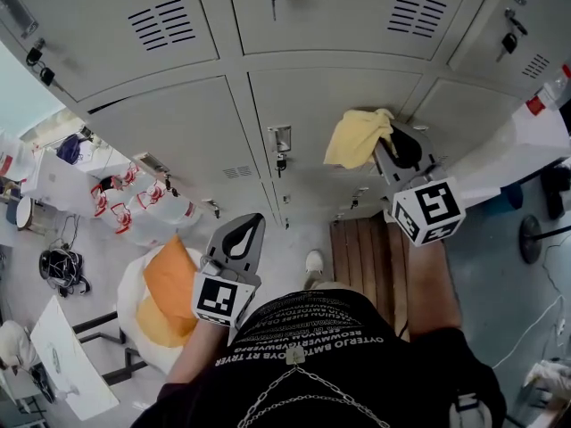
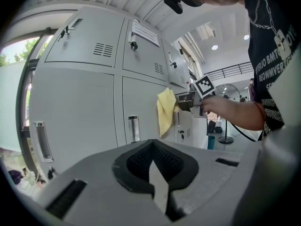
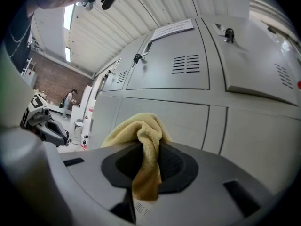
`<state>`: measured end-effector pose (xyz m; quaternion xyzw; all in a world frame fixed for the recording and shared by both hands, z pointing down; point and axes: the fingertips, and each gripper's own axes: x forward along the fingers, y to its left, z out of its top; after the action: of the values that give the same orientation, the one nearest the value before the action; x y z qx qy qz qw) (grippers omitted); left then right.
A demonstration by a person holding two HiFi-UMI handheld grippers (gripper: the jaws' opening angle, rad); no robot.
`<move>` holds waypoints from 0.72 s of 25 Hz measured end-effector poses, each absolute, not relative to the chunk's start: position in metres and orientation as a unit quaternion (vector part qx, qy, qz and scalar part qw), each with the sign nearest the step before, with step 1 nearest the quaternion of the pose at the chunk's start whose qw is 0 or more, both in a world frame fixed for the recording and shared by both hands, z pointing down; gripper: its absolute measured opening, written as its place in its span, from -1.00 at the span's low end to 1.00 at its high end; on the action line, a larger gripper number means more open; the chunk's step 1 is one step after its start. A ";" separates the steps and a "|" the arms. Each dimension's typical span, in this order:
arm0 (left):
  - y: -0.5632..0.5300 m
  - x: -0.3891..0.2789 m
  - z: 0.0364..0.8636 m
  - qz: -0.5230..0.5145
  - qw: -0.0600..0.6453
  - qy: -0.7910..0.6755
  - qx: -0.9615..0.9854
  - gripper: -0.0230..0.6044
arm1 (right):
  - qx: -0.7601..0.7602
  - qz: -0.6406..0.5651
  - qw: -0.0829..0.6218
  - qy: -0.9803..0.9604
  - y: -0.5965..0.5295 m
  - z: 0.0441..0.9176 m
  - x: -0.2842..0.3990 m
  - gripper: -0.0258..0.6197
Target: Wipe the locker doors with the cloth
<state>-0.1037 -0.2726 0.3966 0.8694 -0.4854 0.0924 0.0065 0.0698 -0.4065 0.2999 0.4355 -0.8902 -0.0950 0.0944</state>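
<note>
A bank of grey locker doors [image 1: 303,52] fills the wall ahead; they also show as locker doors [image 2: 94,102] and locker doors [image 3: 188,79] in the gripper views. My right gripper [image 1: 393,139] is shut on a yellow cloth [image 1: 355,137], which bunches against a middle-row door. The same cloth [image 3: 141,145] hangs pinched between the jaws, and appears as a cloth [image 2: 165,109] from the left side. My left gripper [image 1: 245,232] hangs lower, away from the doors, with its jaws together and nothing in them.
A door handle with a key [image 1: 280,143] sits just left of the cloth. A wooden bench [image 1: 364,261] stands below the right gripper. Bags and bottles [image 1: 134,199] lie on the floor at left, with an orange and white bundle [image 1: 165,297] nearer.
</note>
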 end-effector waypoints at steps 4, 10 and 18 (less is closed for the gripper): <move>-0.269 -0.110 0.395 0.094 0.006 -0.494 0.864 -0.92 | 0.401 -0.085 0.109 -0.906 -0.408 0.322 0.034 -0.69; -0.261 -0.127 0.394 0.096 0.012 -0.512 0.854 -0.92 | 0.374 -0.077 0.124 -0.916 -0.413 0.347 -0.007 -0.69; -0.240 -0.145 0.391 0.102 0.010 -0.524 0.845 -0.92 | 0.395 -0.098 0.167 -0.898 -0.426 0.365 -0.023 -0.69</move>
<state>-0.1448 -0.2398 0.3908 0.8453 -0.5245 0.1017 0.0096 -0.0226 -0.4262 0.3652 0.3954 -0.8979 -0.0975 0.1674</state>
